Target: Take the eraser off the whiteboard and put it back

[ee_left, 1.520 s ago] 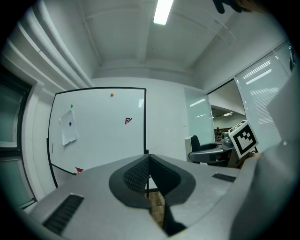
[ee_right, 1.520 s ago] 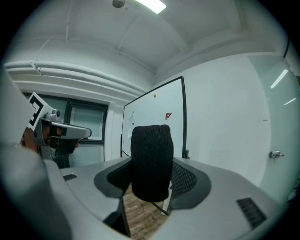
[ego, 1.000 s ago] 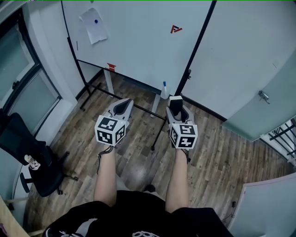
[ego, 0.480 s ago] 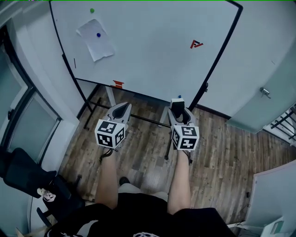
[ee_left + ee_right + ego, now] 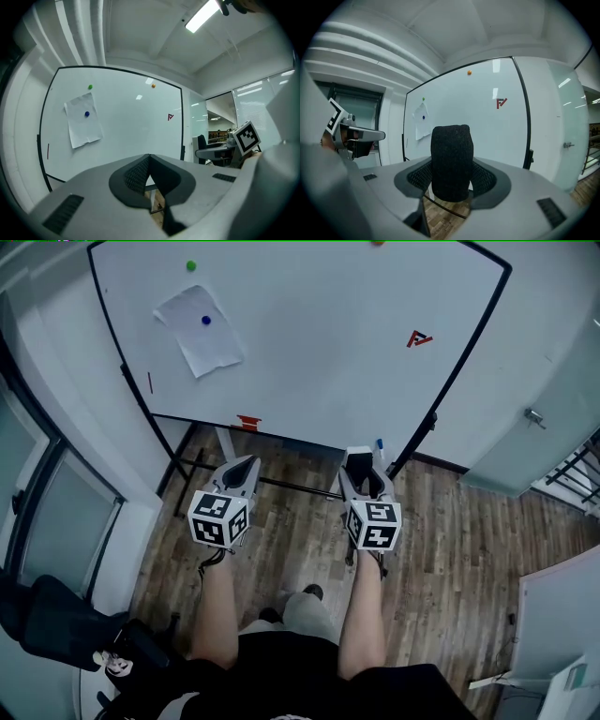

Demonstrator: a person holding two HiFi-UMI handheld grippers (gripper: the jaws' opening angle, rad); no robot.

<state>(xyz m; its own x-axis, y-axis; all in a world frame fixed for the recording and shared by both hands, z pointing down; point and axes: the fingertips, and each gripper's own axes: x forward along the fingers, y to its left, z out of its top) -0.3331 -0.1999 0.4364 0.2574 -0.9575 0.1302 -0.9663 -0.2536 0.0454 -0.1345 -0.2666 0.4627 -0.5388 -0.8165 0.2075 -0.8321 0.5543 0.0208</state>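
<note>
Right gripper (image 5: 361, 474) clamps the eraser (image 5: 451, 161), jaws wide around it. Left gripper (image 5: 149, 165) is closed and empty. Whiteboard (image 5: 319, 343) at 12 o'clock is nearer than a second ago, so we're on approach; eraser not yet back.

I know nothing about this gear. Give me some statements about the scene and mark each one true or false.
1. The right hand-held gripper holds a black eraser. True.
2. The left hand-held gripper also holds something. False: its jaws are together, with nothing between them.
3. A blue magnet pins a sheet of paper to the whiteboard. True.
4. The eraser is pressed against the whiteboard. False: it is held clear of the board, in front of it.
</note>
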